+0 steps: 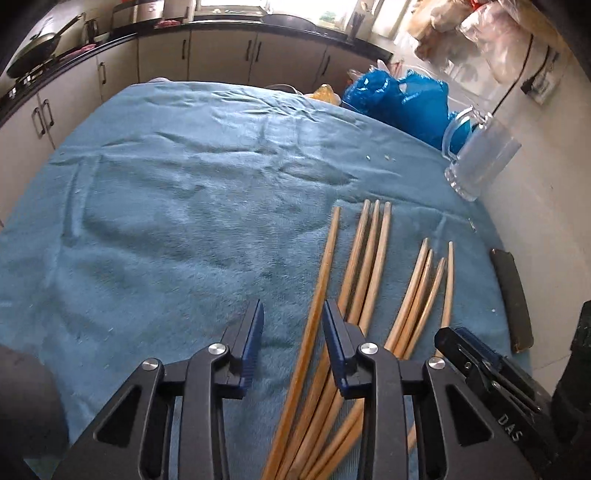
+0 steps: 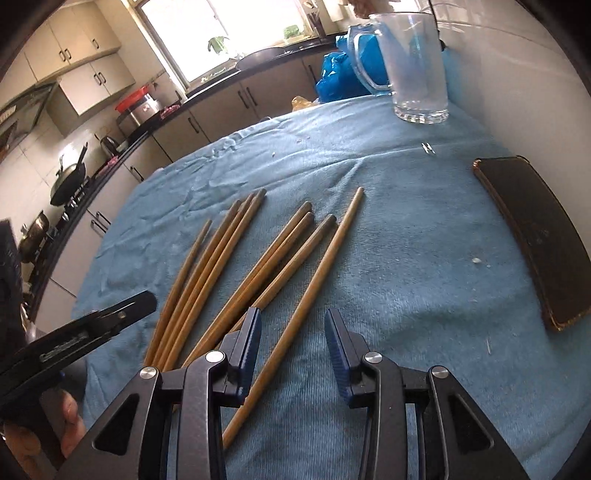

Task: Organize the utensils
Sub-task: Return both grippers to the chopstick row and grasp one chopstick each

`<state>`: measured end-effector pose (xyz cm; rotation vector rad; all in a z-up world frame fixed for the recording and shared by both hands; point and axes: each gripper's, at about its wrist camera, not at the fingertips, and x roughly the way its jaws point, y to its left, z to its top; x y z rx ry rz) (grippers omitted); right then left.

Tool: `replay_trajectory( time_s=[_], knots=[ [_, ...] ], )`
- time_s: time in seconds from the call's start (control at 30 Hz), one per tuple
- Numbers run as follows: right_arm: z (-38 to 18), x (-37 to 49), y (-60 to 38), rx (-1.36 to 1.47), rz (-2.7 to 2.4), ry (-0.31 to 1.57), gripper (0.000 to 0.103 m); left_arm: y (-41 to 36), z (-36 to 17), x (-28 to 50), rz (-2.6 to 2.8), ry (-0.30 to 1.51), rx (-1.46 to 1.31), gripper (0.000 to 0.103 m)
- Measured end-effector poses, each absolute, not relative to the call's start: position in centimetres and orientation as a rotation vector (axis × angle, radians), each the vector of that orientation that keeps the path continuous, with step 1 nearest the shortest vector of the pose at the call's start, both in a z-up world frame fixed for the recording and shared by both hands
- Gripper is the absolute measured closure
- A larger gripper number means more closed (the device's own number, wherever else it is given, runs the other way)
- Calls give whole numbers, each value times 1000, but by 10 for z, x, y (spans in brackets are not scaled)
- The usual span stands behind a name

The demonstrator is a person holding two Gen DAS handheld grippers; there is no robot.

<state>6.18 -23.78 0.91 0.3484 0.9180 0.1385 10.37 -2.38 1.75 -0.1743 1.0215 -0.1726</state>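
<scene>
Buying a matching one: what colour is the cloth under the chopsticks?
Blue cloth, clearest in the right wrist view.

Beige kitchen cabinets (image 2: 88,70) under a dark countertop (image 1: 280,20), bright window (image 2: 221,33), white tiled wall (image 2: 517,92)

both grippers, left (image 1: 293,325) and right (image 2: 293,326), angled downward, jaws parted.
</scene>
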Motion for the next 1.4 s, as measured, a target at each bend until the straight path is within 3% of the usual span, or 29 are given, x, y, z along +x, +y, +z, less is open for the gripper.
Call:
replay_trajectory(
  time_s=[0.13, 0.23, 0.37, 0.7, 0.97, 1.03, 1.1, 1.4],
  knots=[
    [9, 68, -231, 315, 139, 913, 64, -33, 13, 108, -172, 1005, -112, 74],
    [9, 71, -226, 274, 120, 913, 70, -38, 11, 111, -141, 1003, -37, 96],
    [10, 78, -212, 129, 44, 934, 86, -35, 12, 110, -143, 1017, -46, 96],
    [12, 52, -223, 149, 58, 1036, 95, 4, 14, 51, -179, 1147, -197, 97],
    [14, -39, -229, 99, 102, 1128, 95, 34, 16, -37, -237, 1170, -233, 96],
    [14, -56, -227, 59, 110, 1142, 91, 36, 16, -43, -248, 1180, -234, 96],
    [15, -59, -227, 59, 117, 1152, 79, 38, 16, -40, -252, 1183, -236, 96],
    [15, -17, -223, 11, 74, 1188, 77, 23, 20, -7, -203, 1247, -148, 96]
  ],
)
